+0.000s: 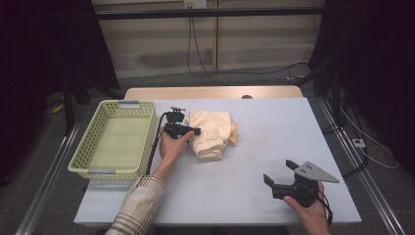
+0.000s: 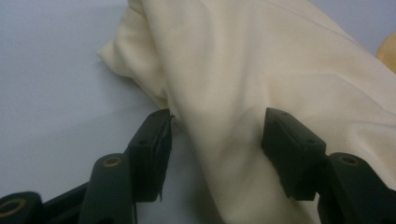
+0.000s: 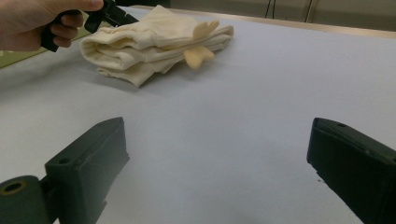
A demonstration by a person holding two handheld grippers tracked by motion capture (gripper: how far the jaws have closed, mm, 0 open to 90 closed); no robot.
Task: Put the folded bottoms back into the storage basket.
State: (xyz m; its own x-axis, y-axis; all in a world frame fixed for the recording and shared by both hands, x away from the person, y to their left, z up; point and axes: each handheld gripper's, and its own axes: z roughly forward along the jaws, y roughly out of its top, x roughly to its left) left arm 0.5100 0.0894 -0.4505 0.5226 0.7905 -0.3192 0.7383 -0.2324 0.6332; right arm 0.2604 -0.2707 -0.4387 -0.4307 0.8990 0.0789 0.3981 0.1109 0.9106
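A folded cream cloth (image 1: 210, 132) lies on the pale table, a little left of the middle, with a small tan flap (image 1: 234, 132) at its right edge. My left gripper (image 1: 195, 131) reaches into the cloth's left side. In the left gripper view a thick fold of the cloth (image 2: 243, 70) fills the gap of that gripper (image 2: 217, 126), and both pads touch it. My right gripper (image 1: 279, 171) hovers near the table's front right, open, nothing between its jaws (image 3: 217, 149). Its view shows the cloth (image 3: 154, 42) far off, with the left gripper (image 3: 109, 14) at it.
A pale green plastic basket (image 1: 93, 142) stands at the table's left side, just beside the left hand. Pale table top (image 1: 274, 127) stretches between the cloth and the right gripper. Cables hang behind the table's far edge.
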